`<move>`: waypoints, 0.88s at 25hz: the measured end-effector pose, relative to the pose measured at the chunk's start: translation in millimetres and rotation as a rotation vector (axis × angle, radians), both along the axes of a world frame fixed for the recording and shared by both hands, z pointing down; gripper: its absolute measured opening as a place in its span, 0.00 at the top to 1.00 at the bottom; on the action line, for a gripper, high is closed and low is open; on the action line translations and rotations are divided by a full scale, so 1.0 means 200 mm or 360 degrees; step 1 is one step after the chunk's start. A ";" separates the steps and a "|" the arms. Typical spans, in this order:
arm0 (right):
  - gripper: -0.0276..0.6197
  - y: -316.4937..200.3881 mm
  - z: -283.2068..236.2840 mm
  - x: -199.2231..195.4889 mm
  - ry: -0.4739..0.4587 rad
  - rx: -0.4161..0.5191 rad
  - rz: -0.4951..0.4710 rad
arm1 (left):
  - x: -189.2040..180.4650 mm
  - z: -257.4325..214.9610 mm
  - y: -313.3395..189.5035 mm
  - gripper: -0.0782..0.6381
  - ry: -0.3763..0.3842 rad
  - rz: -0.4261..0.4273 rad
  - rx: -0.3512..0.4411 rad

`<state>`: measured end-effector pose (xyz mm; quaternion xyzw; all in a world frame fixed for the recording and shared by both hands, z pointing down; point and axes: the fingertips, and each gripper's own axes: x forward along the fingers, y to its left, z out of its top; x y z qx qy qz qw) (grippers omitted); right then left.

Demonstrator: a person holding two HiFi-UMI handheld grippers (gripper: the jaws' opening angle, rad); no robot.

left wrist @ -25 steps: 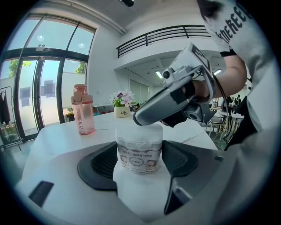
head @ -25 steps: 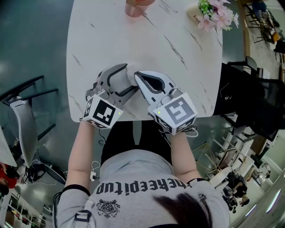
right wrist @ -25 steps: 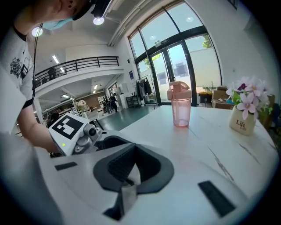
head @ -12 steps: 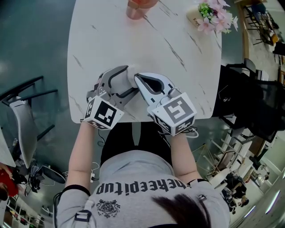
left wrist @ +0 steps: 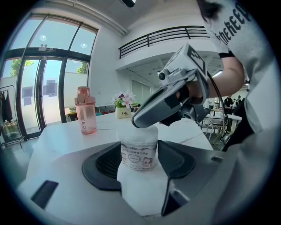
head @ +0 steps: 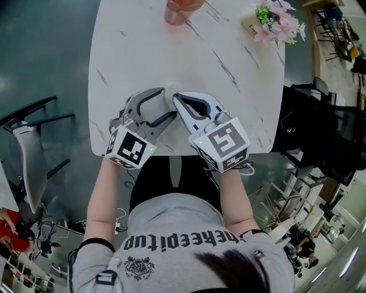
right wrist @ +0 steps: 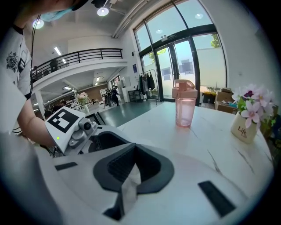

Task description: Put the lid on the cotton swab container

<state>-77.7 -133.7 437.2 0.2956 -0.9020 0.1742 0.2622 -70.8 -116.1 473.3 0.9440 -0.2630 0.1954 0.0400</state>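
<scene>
The cotton swab container [left wrist: 139,151], a small white jar with a printed label, stands near the table's front edge [head: 168,98]. My left gripper [left wrist: 139,154] has it between its dark pads. Its jaws have just been closing, and both pads now touch the jar's sides [head: 165,103]. A frosted white lid [left wrist: 148,132] sits on top of the jar. My right gripper [head: 176,96] is shut with nothing held, and its tip [left wrist: 138,122] lies over the lid. In the right gripper view its pads [right wrist: 131,163] meet, and the jar is hidden there.
A pink drinking bottle [head: 182,8] [right wrist: 184,105] stands at the far side of the white marble table [head: 229,114]. A small pot of flowers [head: 269,17] [right wrist: 246,118] is at the far right corner. A black chair [head: 320,131] stands right of the table.
Both grippers have kept their places at the container. The head view shows no clear difference.
</scene>
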 end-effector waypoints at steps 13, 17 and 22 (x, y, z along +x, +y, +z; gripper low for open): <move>0.94 -0.01 0.01 0.00 0.0001 0.0071 -0.0018 | -0.04 -0.03 0.10 0.83 -0.0013 -0.0127 -0.0001; 0.94 0.00 0.01 -0.01 0.0014 0.0118 -0.0029 | -0.06 -0.07 0.12 0.86 0.0020 -0.0218 -0.0009; 0.94 0.03 -0.03 -0.02 -0.0053 0.0123 -0.0058 | -0.11 -0.17 0.11 0.87 0.0064 -0.0360 0.0027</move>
